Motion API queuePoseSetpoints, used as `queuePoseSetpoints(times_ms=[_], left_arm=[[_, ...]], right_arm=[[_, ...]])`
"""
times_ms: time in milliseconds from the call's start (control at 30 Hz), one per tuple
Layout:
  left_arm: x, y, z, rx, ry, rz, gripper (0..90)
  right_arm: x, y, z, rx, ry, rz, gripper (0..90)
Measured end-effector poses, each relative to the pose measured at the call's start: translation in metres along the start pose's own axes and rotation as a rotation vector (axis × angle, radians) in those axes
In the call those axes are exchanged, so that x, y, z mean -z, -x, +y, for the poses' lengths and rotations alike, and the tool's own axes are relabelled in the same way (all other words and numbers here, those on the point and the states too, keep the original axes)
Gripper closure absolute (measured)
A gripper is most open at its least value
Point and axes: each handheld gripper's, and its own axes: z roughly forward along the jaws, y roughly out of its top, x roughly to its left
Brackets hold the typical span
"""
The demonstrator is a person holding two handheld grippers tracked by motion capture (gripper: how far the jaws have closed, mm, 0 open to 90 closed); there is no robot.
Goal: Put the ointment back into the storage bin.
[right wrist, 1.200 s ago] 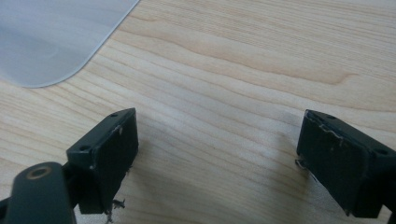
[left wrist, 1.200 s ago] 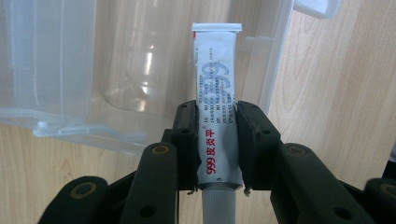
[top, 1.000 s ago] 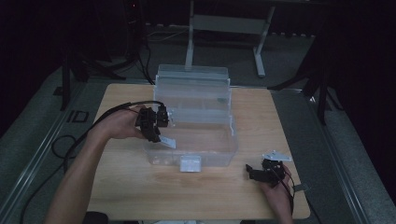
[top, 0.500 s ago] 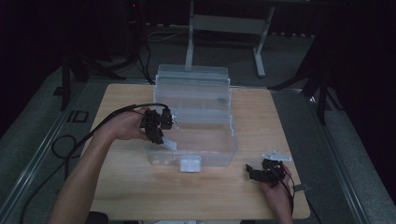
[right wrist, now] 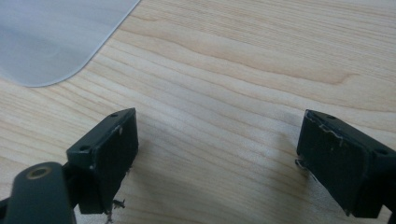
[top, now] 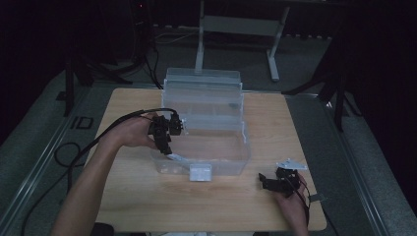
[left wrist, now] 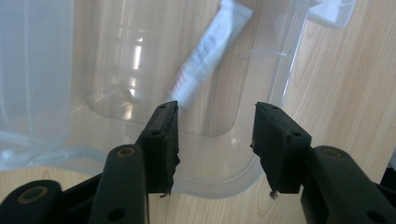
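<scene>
Jaws parted and empty, the left gripper (left wrist: pixel 215 144) hangs over the clear bin's (top: pixel 236 162) near-left corner, where a white tube (left wrist: pixel 210 51) lies; it likely lowers next. Right gripper (top: pixel 278 183) rests wide open near right.

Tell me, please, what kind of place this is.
Probably a lab or studio set up for recording, not a home. A bare wooden table stands in a dark room, with metal stand legs behind it and cables on the grey floor. A person works there with a hand-held gripper.
</scene>
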Motion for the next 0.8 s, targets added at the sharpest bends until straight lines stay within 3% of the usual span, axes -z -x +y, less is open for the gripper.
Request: queuePoseSetpoints(times_ms=[467, 800], left_arm=[[0.014, 0.005, -0.026, 0.047, -0.014, 0.084, 45.4], [0.018, 0.015, -0.034, 0.044, -0.015, 0.126, 45.0]], right_arm=[[0.000, 0.000, 0.000, 0.001, 0.000, 0.000, 12.4], [0.000, 0.000, 0.000, 0.001, 0.000, 0.001, 12.4]])
